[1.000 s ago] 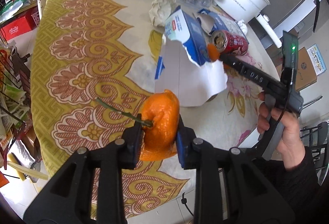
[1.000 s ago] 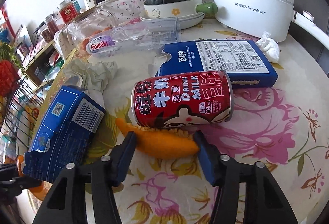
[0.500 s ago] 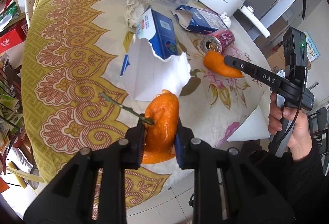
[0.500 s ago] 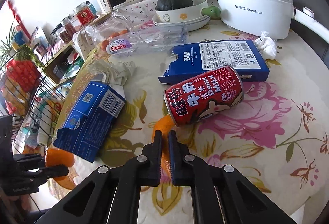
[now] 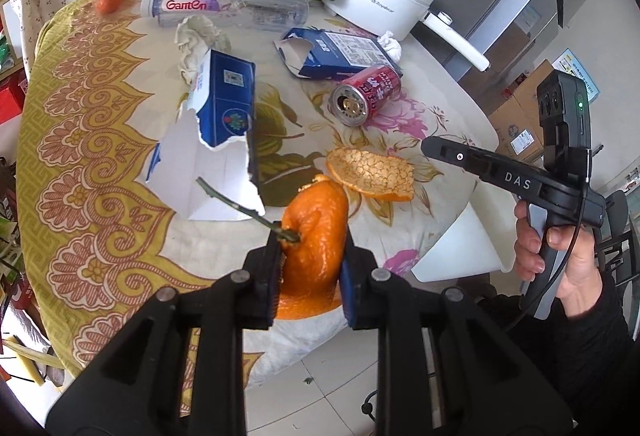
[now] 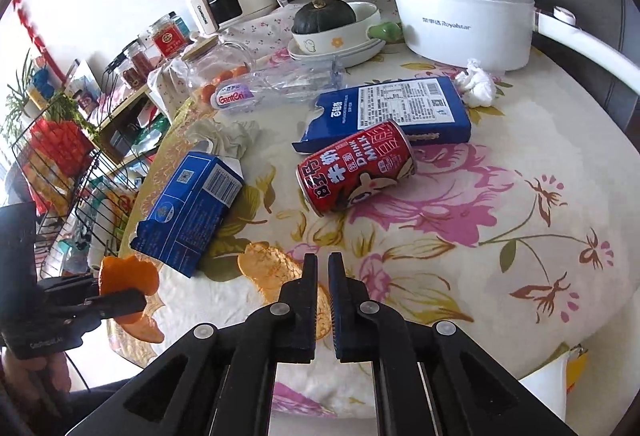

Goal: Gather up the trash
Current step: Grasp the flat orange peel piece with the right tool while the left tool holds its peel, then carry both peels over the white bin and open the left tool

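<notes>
While my left tool (image 5: pixel 310 260) is clenching a stemmed orange peel (image 5: pixel 316 232) above the surface's (image 6: pixel 520 164) near edge, my right tool (image 6: pixel 323 278) is hovering nearly closed, empty, over a second peel (image 5: pixel 370 174) lying beside the torn blue carton (image 5: pixel 224 104).

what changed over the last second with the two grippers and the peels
The right gripper closed on the flat orange peel beside the red milk can, dragged it toward the table edge, away from the can, and is shut on it in the right wrist view. The left gripper stayed clamped on the stemmed orange peel. Can and blue cartons stayed put.
</notes>
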